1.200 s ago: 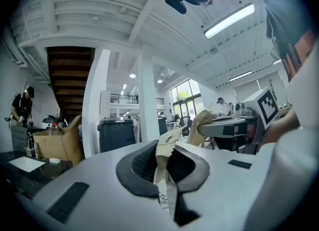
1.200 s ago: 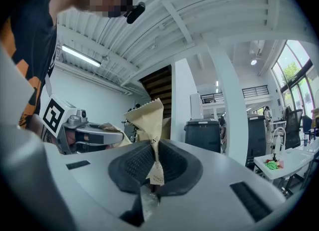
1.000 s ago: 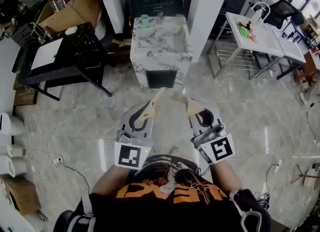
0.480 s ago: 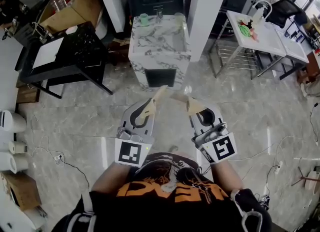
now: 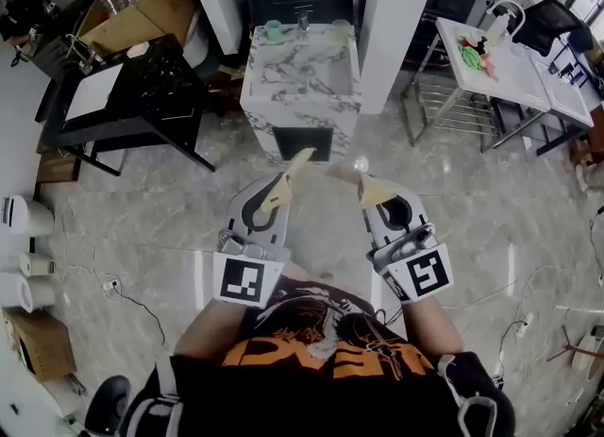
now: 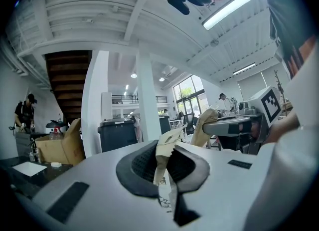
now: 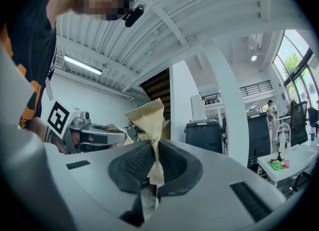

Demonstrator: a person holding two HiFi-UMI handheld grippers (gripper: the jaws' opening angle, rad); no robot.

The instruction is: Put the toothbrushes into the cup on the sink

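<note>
My left gripper (image 5: 279, 195) is shut on a tan paper toothbrush packet (image 5: 295, 163), which sticks up from its dark pads (image 6: 144, 162). The same packet (image 6: 166, 147) shows in the left gripper view. My right gripper (image 5: 378, 203) is shut on a second tan packet (image 5: 371, 189), seen up close as a packet (image 7: 148, 120) pinched between ribbed pads (image 7: 172, 165). Both grippers are held side by side at chest height, well short of the marble sink (image 5: 300, 81). At the sink's back edge stand a green cup (image 5: 274, 31) and a clear cup (image 5: 341, 31), either side of the faucet (image 5: 303, 20).
A black table (image 5: 123, 95) and a cardboard box (image 5: 142, 6) stand left of the sink. A white pillar (image 5: 396, 10), a wire rack (image 5: 453, 105) and a white table (image 5: 495, 62) are to its right. Cables (image 5: 123, 298) trail over the marble floor.
The view has shifted slightly as the person steps, and a shoe now shows at bottom left. Both grippers hold their packets as before, a little lower in frame.
</note>
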